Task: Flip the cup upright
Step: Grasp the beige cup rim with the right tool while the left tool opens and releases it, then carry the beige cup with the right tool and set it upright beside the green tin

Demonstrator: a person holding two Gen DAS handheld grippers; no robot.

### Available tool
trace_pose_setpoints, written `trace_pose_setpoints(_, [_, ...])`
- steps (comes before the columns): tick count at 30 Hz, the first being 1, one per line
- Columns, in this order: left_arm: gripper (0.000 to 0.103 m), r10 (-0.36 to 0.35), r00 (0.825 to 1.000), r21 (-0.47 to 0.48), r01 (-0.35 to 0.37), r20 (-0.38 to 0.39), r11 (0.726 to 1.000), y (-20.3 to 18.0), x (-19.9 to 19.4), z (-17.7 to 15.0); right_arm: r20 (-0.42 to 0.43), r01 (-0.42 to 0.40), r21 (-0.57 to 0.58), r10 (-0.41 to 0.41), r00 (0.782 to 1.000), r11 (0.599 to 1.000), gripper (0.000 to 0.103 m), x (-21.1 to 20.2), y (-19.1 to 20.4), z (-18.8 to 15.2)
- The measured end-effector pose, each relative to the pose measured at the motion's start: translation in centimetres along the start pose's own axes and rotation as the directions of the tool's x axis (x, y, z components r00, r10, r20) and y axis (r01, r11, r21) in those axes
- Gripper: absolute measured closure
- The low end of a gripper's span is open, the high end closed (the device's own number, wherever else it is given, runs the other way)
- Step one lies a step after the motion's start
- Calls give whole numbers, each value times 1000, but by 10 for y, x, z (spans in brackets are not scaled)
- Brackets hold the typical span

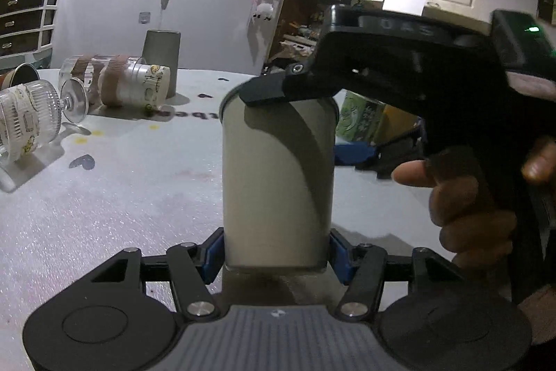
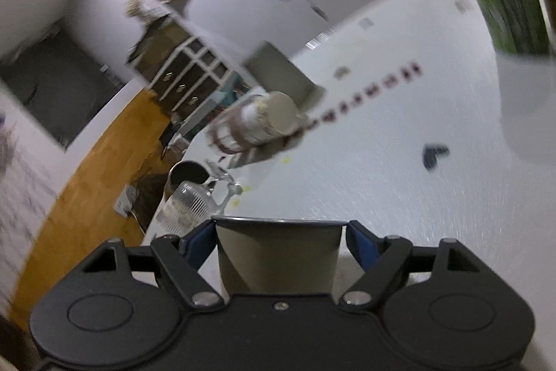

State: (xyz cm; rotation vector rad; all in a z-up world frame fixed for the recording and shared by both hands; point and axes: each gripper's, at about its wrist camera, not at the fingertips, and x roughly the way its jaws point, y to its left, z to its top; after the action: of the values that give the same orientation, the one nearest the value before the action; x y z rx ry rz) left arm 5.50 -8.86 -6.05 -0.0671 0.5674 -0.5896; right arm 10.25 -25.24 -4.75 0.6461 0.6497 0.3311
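A grey cup (image 1: pixel 278 183) stands on end on the white table (image 1: pixel 104 214), held at both ends. My left gripper (image 1: pixel 276 254) is shut on its lower end with its blue pads (image 1: pixel 212 254) against the sides. My right gripper (image 1: pixel 264 93) reaches in from the right and sits over the cup's upper rim. In the right wrist view the same grey cup (image 2: pixel 278 259) sits between the right gripper's (image 2: pixel 279 232) blue pads (image 2: pixel 198 242), and that view is tilted and blurred.
Several cups lie on their sides at the left: a ribbed glass mug (image 1: pixel 24 124), a stemmed glass (image 1: pixel 74 99) and a taped clear cup (image 1: pixel 118 82). Another grey cup (image 1: pixel 161 53) stands behind them. A white mug (image 2: pixel 521 86) shows at the right wrist view's right edge.
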Motion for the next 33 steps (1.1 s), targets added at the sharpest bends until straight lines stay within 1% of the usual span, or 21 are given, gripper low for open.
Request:
trace_pose_setpoints(3, [42, -14, 1000, 8, 14, 9, 1000, -1, -4, -3, 53, 18, -168, -9, 999, 986, 22, -15, 21, -9])
trace_pose_setpoints(6, [42, -21, 1000, 18, 20, 12, 1000, -1, -7, -6, 102, 55, -310, -24, 995, 949, 22, -28, 39, -22])
trace_pose_setpoints(8, [36, -18, 1000, 16, 18, 23, 1000, 0, -10, -7, 124, 74, -384, -28, 992, 921, 22, -35, 48, -31])
trace_pose_setpoints(9, [30, -11, 999, 15, 10, 38, 1000, 1, -12, -9, 131, 78, -415, -25, 991, 906, 22, -38, 52, -36])
trace_pose_setpoints(10, [26, -7, 999, 16, 6, 47, 1000, 1, -14, -9, 134, 83, -441, -25, 991, 894, 22, -41, 55, -39])
trace_pose_setpoints(13, [21, -12, 998, 21, 11, 55, 1000, 3, -18, -10, 133, 93, -496, -30, 991, 863, 22, -49, 62, -46])
trace_pose_setpoints(17, [15, -9, 997, 30, 7, 70, 1000, 4, -21, -13, 115, 98, -537, -42, 992, 838, 22, -56, 68, -50])
trace_pose_setpoints(19, [11, -12, 997, 29, 10, 79, 1000, 5, -23, -14, 110, 99, -557, -46, 993, 825, 22, -59, 71, -53])
trace_pose_setpoints(21, [10, -6, 995, 28, 3, 95, 1000, 5, -25, -14, 120, 110, -569, -50, 991, 815, 22, -59, 71, -53])
trace_pose_setpoints(23, [10, -3, 995, 25, 0, 99, 1000, 7, -26, -14, 168, 160, -579, -75, 983, 800, 22, -55, 68, -46])
trace_pose_setpoints(24, [10, -1, 995, 21, -1, 99, 1000, 8, -26, -14, 199, 187, -579, -85, 976, 794, 22, -52, 65, -40])
trace_pose_setpoints(26, [10, 4, 995, 14, -5, 99, 1000, 11, -26, -14, 266, 240, -558, -103, 958, 795, 22, -45, 55, -23])
trace_pose_setpoints(28, [10, 8, 995, 12, -10, 100, 1000, 12, -26, -15, 335, 306, -531, -136, 933, 791, 22, -35, 42, -4])
trace_pose_setpoints(30, [10, 13, 995, 8, -14, 103, 1000, 14, -26, -16, 409, 391, -511, -184, 894, 766, 22, -23, 29, 15])
trace_pose_setpoints(32, [10, 17, 994, 6, -18, 106, 1000, 15, -27, -16, 474, 482, -482, -245, 846, 732, 23, -10, 16, 34])
trace_pose_setpoints(33, [10, 19, 994, 6, -20, 107, 1000, 15, -27, -16, 494, 519, -459, -278, 824, 721, 23, -4, 10, 44])
